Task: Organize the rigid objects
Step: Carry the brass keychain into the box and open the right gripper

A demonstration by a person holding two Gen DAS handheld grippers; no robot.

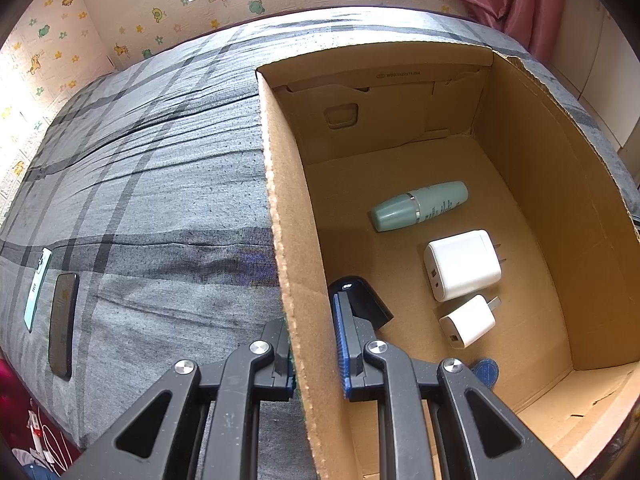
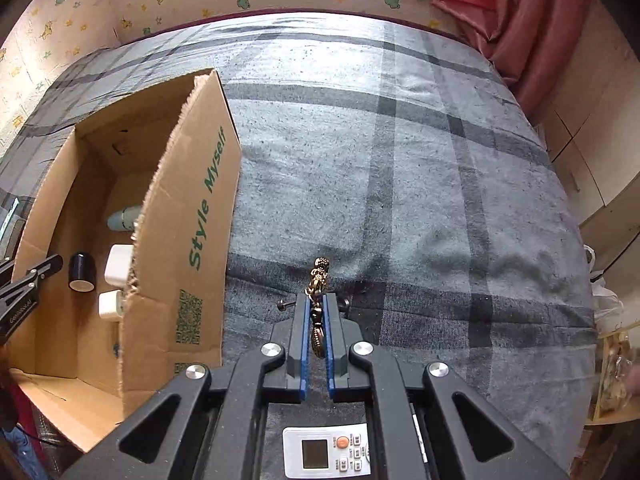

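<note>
An open cardboard box (image 1: 280, 200) stands on a grey plaid bed. Inside lie a green tube (image 1: 416, 206), a large white charger (image 1: 464, 266), a small white charger (image 1: 468, 322) and a black cylinder (image 1: 360, 300). My left gripper (image 1: 314, 344) straddles the box's left wall, with one finger inside beside the black cylinder. It holds nothing. My right gripper (image 2: 317, 312) is shut on a gold keychain (image 2: 318, 280) above the bed, right of the box (image 2: 192, 220). The left gripper's finger (image 2: 36, 272) shows in the right wrist view.
Two phones (image 1: 62, 320) lie on the bed at far left. A white remote control (image 2: 326, 454) lies under my right gripper. A pink curtain (image 2: 500, 20) hangs at back right. A bag of items (image 2: 612, 360) sits at the right edge.
</note>
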